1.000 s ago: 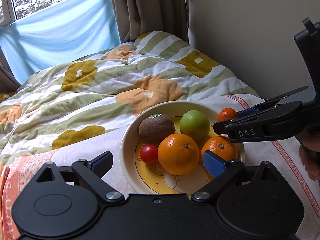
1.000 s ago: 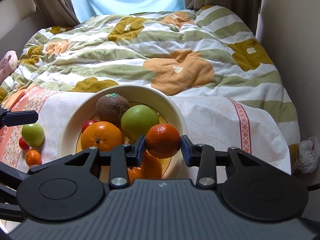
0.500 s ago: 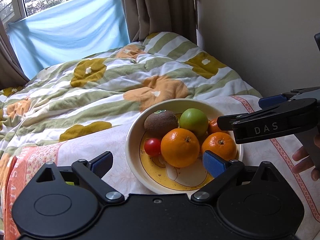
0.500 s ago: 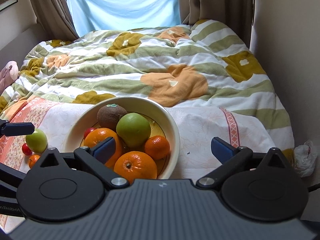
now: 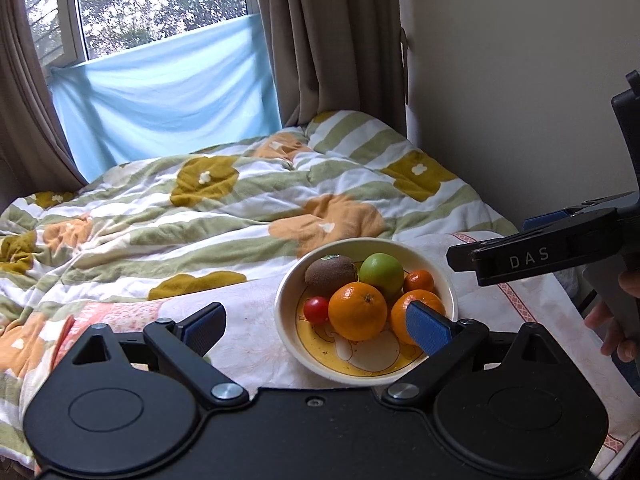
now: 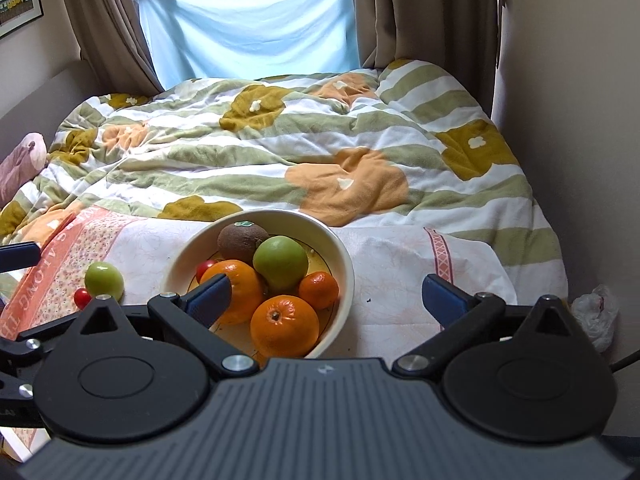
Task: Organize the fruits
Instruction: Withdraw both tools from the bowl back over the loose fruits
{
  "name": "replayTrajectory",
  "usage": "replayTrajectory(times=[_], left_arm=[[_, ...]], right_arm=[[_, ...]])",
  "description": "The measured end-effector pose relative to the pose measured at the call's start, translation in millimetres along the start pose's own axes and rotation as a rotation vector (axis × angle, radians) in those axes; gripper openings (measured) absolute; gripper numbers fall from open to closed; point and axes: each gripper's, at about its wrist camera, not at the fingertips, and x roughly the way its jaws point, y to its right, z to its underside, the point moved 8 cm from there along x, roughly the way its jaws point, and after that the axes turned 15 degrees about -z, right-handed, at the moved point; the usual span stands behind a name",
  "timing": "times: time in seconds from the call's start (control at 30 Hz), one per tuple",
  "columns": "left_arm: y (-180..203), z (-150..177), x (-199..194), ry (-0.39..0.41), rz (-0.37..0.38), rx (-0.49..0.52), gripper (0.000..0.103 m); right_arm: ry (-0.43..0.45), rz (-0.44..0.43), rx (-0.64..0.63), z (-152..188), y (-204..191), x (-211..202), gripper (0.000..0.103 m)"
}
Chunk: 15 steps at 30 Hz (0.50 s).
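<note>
A cream bowl (image 5: 451, 305) (image 6: 343, 256) sits on a patterned cloth on the bed. It holds a kiwi (image 5: 330, 274) (image 6: 241, 239), a green apple (image 5: 381, 271) (image 6: 281, 263), two oranges (image 5: 357, 311) (image 6: 285, 324), a small mandarin (image 5: 419, 281) (image 6: 319, 289) and a cherry tomato (image 5: 315, 309) (image 6: 204, 267). My left gripper (image 5: 316, 326) is open and empty above the bowl's near side. My right gripper (image 6: 326, 298) is open and empty, held back from the bowl; it shows at the right of the left wrist view (image 5: 532, 254). A second green apple (image 6: 104, 280) and a tomato (image 6: 82, 298) lie on the cloth left of the bowl.
A rumpled flowered quilt (image 6: 280, 148) covers the bed behind the cloth (image 6: 396, 280). A wall (image 5: 520, 80) runs along the right side and curtains (image 6: 420, 8) with a blue sheet hang at the back. A white plastic bag (image 6: 596, 316) lies at the bed's right edge.
My right gripper opened and let the small mandarin go into the bowl, then drew back and up. My left gripper also pulled back and up from the bowl.
</note>
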Motion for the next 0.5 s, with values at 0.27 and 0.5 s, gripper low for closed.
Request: replayTrajectory(times=[0.27, 0.5], left_arm=[[-42.8, 10.0, -33.9, 0.015, -0.057, -0.047, 0.099], [-84.6, 20.9, -43.6, 0.024, -0.074, -0.084, 0.099]], right_arm=[[0.023, -0.015, -0.026, -1.5, -24.8, -31.4, 0.103], [0.043, -0.022, -0.027, 1.1, -60.0, -46.0, 0.103]])
